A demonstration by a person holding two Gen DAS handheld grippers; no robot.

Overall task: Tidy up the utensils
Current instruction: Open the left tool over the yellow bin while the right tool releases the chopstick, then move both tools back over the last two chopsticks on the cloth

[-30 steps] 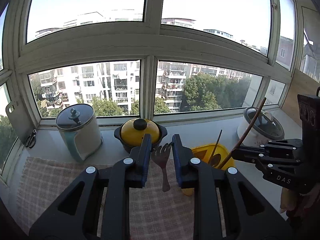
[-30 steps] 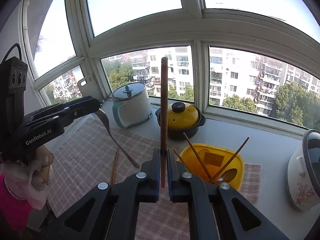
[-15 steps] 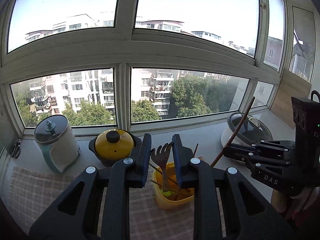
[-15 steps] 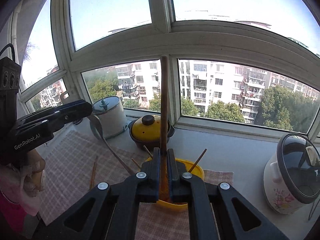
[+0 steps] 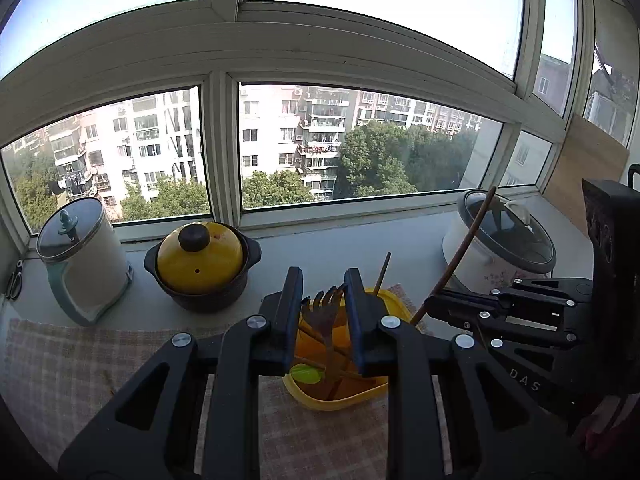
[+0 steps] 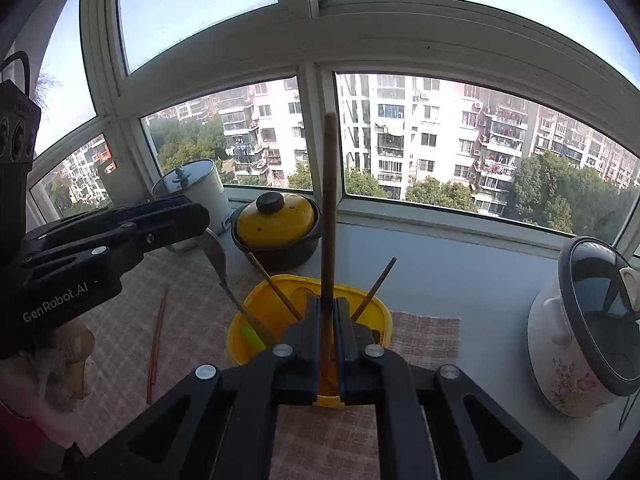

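Left gripper point(image 5: 323, 280): its jaws are squeezed on the head of a wooden fork point(image 5: 325, 312). The prongs poke up between the two pads. The handle hangs down into the yellow tub point(image 5: 340, 400).
Right gripper point(image 6: 328, 304): its jaws are closed tight on a long wooden stick point(image 6: 329, 200). The stick stands straight up, high above the pads. Its low end goes down toward the yellow tub, but the jaws hide the tip.
Yellow tub: it sits on a checked cloth point(image 6: 192, 320). Both grippers are right above it. More wooden sticks lean inside it, and there is a small green thing point(image 5: 306, 374) at the bottom.
Loose chopsticks point(image 6: 156, 340): they lie flat on the cloth, left of the yellow tub, well apart from both grippers.
Yellow-lid pot point(image 5: 200, 264): it stands behind the yellow tub, on the sill by the window.
White kettle point(image 5: 82, 256): it is left of the yellow-lid pot, far from the tub.
Flowered cooker point(image 6: 584, 332): it stands well to the right of the yellow tub.
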